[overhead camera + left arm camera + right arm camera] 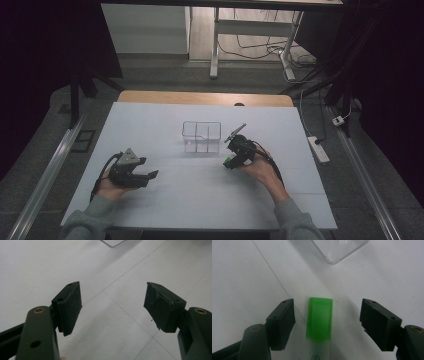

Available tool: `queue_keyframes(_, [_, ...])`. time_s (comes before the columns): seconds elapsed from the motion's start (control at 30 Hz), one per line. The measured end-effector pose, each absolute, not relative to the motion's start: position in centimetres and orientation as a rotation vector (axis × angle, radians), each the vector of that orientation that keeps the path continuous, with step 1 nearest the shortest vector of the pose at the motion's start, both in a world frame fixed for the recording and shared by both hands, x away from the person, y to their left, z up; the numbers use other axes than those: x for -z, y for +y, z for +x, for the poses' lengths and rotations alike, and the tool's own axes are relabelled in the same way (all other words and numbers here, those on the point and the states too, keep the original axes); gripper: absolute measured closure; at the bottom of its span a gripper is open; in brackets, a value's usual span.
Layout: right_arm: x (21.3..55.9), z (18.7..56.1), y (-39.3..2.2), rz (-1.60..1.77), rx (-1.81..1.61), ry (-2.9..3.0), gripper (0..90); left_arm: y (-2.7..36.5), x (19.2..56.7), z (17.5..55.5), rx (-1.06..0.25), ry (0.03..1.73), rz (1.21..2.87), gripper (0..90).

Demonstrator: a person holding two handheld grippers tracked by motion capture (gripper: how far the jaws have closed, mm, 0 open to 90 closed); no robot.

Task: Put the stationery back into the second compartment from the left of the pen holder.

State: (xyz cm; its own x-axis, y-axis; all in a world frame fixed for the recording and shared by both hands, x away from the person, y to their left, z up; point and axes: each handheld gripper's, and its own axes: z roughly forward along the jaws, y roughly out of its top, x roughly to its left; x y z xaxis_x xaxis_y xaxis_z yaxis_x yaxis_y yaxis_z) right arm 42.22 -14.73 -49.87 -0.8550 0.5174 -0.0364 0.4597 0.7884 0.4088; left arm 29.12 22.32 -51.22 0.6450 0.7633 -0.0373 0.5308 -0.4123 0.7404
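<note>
- The right gripper (327,322) stood low over the white table (165,200), jaws apart and straddling a green-capped marker (319,318) without touching it.
- The marker lay flat on the table, just near of the clear divided box (201,136).
- The left gripper (112,307) rested at the near left, jaws wide open and holding nothing.

Dim room, dark corners, evenly lit white table, soft shadows, slight blur
</note>
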Motion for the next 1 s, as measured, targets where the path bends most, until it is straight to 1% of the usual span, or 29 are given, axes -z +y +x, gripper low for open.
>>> queue_keyframes(0.27, [50.39, 42.13, -14.44, 0.763, -0.549, 2.841, 38.1, 22.36, 51.22, 29.12, -0.398, 1.001, 2.116, 29.7])
queue_keyframes(0.3, [50.36, 42.09, -14.42, 0.761, -0.552, 2.843, 40.7, 22.36, 51.22, 29.12, -0.399, 1.001, 2.116, 29.7])
queue_keyframes(0.33, [50.36, 42.09, -14.42, 0.761, -0.552, 2.843, 40.7, 22.37, 51.21, 29.11, -0.399, 1.0, 2.115, 29.7])
queue_keyframes(0.47, [50.31, 42.05, -14.4, 0.772, -0.556, 2.849, 46.6, 22.33, 51.22, 29.1, -0.4, 0.998, 2.118, 29.7])
queue_keyframes(0.63, [50.21, 41.92, -14.35, 0.776, -0.551, 2.851, 57.4, 22.29, 51.23, 29.09, -0.399, 0.997, 2.12, 29.7])
queue_keyframes(0.7, [50.16, 41.86, -14.36, 0.769, -0.554, 2.856, 65.0, 22.3, 51.22, 29.09, -0.399, 0.997, 2.12, 29.7])
queue_keyframes(0.77, [50.16, 41.81, -14.36, 0.77, -0.559, 2.857, 66.6, 22.3, 51.22, 29.09, -0.399, 0.997, 2.12, 29.7])
queue_keyframes(1.0, [50.14, 41.72, -14.41, 0.76, -0.568, 2.854, 67.2, 22.36, 51.24, 29.11, -0.4, 0.998, 2.12, 29.7])
